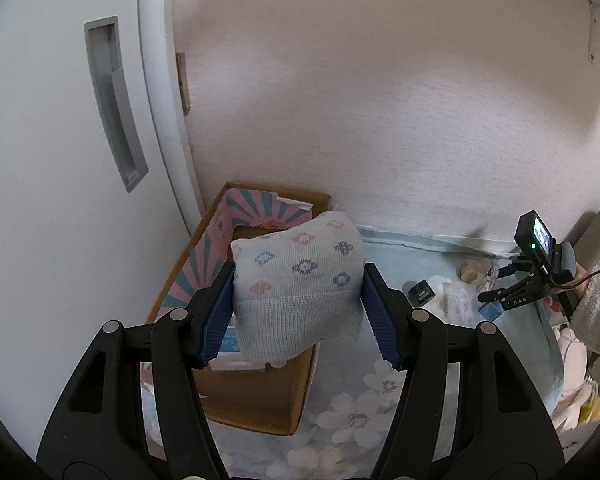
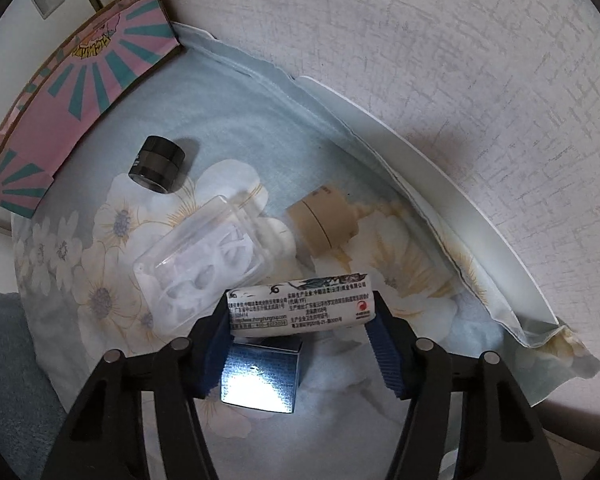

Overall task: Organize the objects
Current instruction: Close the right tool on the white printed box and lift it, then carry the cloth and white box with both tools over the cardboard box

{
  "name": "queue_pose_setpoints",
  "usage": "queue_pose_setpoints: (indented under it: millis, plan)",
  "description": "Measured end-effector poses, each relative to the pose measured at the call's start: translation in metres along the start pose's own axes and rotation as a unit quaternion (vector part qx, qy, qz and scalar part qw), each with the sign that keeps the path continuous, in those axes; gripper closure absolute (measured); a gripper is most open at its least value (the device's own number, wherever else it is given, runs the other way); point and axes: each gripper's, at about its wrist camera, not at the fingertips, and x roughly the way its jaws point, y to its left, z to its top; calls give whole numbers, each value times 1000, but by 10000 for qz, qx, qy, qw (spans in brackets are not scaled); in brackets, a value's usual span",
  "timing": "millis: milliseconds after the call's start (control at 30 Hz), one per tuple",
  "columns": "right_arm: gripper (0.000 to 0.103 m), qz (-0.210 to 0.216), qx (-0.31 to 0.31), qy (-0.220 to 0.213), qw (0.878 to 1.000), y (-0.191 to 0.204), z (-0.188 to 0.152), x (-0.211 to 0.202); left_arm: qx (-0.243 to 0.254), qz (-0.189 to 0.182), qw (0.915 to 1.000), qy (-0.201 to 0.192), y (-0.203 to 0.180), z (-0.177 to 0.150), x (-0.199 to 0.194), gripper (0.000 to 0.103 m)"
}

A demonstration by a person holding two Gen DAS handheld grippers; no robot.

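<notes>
The white paper-wrapped roll (image 2: 302,306) lying crosswise between the right gripper's fingers (image 2: 212,344) carries dense printed Chinese lines and a red round mark; only "400-" in a boxed number reads. In the left view, that gripper's (image 1: 494,298) finger shows "DAS".

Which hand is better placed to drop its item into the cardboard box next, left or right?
Left. Its claw holds the knitted sock right over the cardboard box. The right claw is pressed on the printed tissue pack, low over the flowered cloth, well away from the box.
</notes>
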Motion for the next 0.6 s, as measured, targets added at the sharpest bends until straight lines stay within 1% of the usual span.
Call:
queue_pose_setpoints:
  millis: [167, 267, 467, 600]
  plan:
    - [45, -41, 183, -178, 9997, 6, -1, -14, 51, -76, 10000, -16, 1, 2, 1, 45]
    - [45, -172, 423, -310, 9985, 9, 1, -31, 91, -169, 9998, -35, 1, 4, 2, 45]
    - [45, -343, 915, -835, 9917, 23, 4, -86, 251, -388, 9989, -122, -2, 9, 1, 45]
    - [45, -551, 1311, -1243, 9820, 36, 9, -124, 409, -553, 9974, -200, -7, 13, -3, 45]
